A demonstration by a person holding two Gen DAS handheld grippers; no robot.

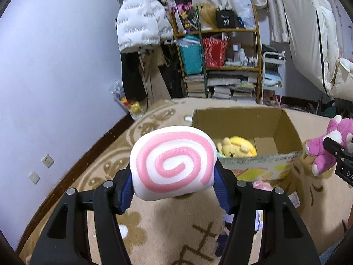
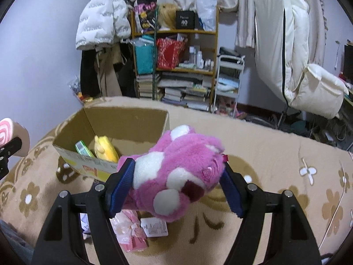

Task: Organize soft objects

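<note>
Through your left wrist camera, your left gripper [image 1: 174,190] is clamped on a white cushion with a pink spiral [image 1: 173,165], its blue pads [image 1: 221,191] pressing both sides and holding it clear of the beige flowered carpet [image 1: 106,154]. Beyond the cushion stands an open cardboard box [image 1: 247,165] with a yellow plush toy [image 1: 238,148] lying inside. At the far right edge, the pink plush [image 1: 326,154] hangs in the black finger of your other tool. A pale pink packet [image 1: 262,185] lies on the carpet just before the box.

Through your right wrist camera, your right gripper [image 2: 178,187] stands fairly wide, its jaws closed around the pink plush [image 2: 176,172], a fluffy pink toy with white patches, both blue pads [image 2: 122,185] sunk into its fur and the toy off the carpet. The cardboard box [image 2: 99,167] sits behind and to the left, holding the yellow plush toy [image 2: 104,149] and a green item [image 2: 82,148]. A paper tag [image 2: 154,226] and the pink packet [image 2: 130,231] lie on the carpet below the toy. The spiral cushion [image 2: 11,137] shows at the left edge.
</note>
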